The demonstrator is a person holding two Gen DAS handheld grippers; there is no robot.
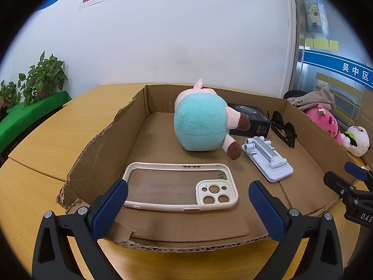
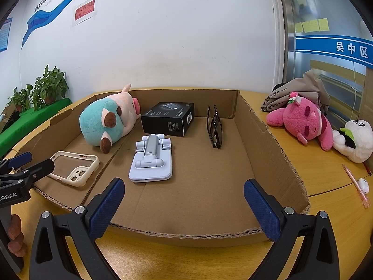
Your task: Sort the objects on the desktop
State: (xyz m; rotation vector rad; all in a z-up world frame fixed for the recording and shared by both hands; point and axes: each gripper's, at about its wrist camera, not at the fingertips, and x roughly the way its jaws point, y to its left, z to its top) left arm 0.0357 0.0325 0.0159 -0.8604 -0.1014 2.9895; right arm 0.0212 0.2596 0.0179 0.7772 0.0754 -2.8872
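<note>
A shallow cardboard box (image 1: 98,154) (image 2: 268,144) lies on the wooden table. Inside it lie a cream phone case (image 1: 181,186) (image 2: 74,169), a teal and pink plush cow (image 1: 200,126) (image 2: 107,121), a white folding phone stand (image 1: 268,159) (image 2: 151,161), a black carton (image 1: 251,119) (image 2: 167,119) and dark sunglasses (image 1: 283,128) (image 2: 214,126). My left gripper (image 1: 187,200) (image 2: 30,162) is open and empty, just short of the phone case at the box's near edge. My right gripper (image 2: 184,200) (image 1: 342,175) is open and empty over the box's near edge.
On the table right of the box lie a pink plush (image 2: 303,121) (image 1: 324,121), a white panda plush (image 2: 354,140) (image 1: 356,142), a beige bag (image 2: 300,88), a pink pen (image 2: 356,184) and a white earbud case (image 2: 363,184). Potted plants (image 1: 44,79) stand far left.
</note>
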